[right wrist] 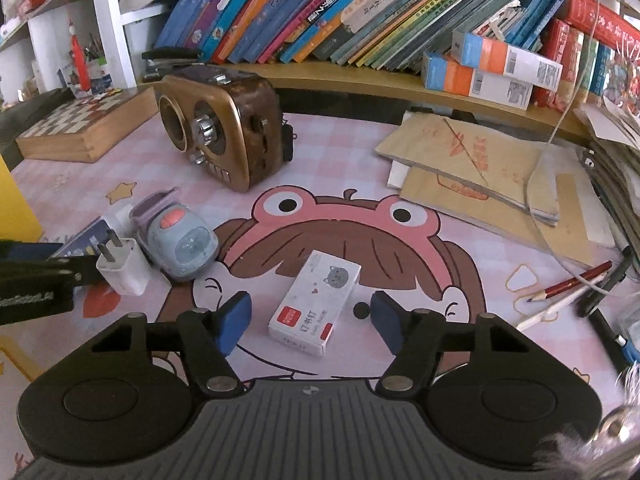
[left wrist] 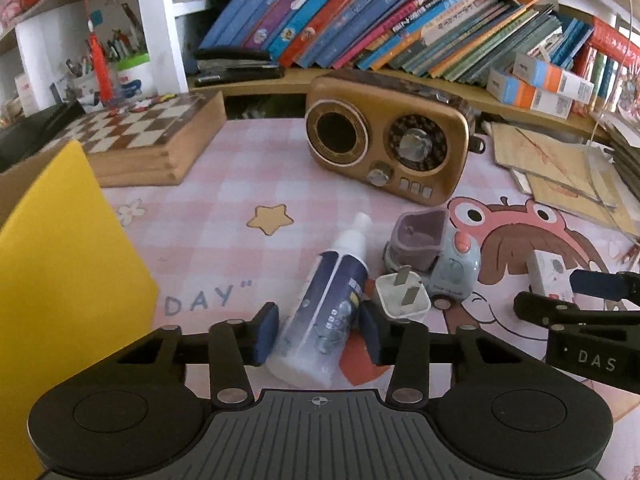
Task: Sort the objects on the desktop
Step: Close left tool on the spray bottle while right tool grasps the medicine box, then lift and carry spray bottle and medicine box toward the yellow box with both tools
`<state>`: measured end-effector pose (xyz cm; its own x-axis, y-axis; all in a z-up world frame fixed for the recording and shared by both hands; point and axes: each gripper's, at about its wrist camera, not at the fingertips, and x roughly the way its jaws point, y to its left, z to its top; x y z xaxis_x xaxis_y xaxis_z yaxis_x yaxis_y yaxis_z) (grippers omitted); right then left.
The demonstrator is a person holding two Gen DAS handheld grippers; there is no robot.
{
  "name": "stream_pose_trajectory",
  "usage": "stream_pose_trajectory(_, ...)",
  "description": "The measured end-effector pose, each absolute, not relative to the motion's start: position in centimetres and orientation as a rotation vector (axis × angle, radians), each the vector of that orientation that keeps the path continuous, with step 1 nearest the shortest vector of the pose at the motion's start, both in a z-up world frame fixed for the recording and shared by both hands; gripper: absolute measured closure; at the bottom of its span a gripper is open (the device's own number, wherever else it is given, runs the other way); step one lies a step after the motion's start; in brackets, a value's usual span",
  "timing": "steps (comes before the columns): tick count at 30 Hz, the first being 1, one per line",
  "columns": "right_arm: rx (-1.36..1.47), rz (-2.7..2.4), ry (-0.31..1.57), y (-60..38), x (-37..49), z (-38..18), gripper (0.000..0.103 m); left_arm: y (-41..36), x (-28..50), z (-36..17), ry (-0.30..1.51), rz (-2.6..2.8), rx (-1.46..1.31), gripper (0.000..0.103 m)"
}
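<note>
My left gripper (left wrist: 318, 330) has its jaws spread around the spray bottle (left wrist: 326, 308). My right gripper (right wrist: 312, 318) is spread around the staple box (right wrist: 314, 304).

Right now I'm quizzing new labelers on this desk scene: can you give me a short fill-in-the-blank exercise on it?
1. The spray bottle lies between the fingers of the ____ gripper.
2. The right gripper is open around a white box with a small grey ____ printed on it.
3. The white plug sits with its two metal prongs pointing ____.
4. Beside the plug stands a pale blue toy ____.

Missing words: left; cat; up; truck
</note>
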<state>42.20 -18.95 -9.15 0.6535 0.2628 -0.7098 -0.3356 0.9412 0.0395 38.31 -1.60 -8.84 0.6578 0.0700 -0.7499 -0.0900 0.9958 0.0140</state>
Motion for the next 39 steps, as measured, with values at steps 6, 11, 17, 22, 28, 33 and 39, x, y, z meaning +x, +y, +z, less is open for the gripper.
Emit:
stream_pose_trajectory(6,-0.130,0.354,0.766,-19.1,42.4,-9.2,0.055,-2.0,38.4,-8.9,0.850,0.087,-0.011,0.072)
stream_pose_trajectory(11,-0.140,0.401,0.762,-18.9,42.3,-9.0,0.075,-2.4,37.6,-8.7,0.860,0.096,0.000,0.072)
stream_pose_trajectory(17,-0.132,0.414,0.768,-19.4,41.5,-8.6,0.075,-1.7,35.3,-7.5,0.832,0.103,-0.106,0.072)
stream_pose_trajectory(22,-0.082,0.419,0.772,-20.6,40.0,-7.8,0.075,-1.4,32.9,-5.9,0.793,0.090,-0.172,0.072)
stream_pose_trajectory(28,-0.136,0.450,0.737,-21.2,36.7,-6.3,0.075,-1.5,29.7,-4.2,0.766,0.067,-0.210,0.072)
stream_pose_trajectory(33,-0.138,0.484,0.728,-21.7,34.1,-5.2,0.075,-1.7,26.6,-3.3,0.764,0.042,-0.216,0.072)
stream_pose_trajectory(39,-0.115,0.509,0.734,-22.2,30.9,-3.9,0.075,-1.6,23.2,-2.2,0.751,0.021,-0.246,0.072)
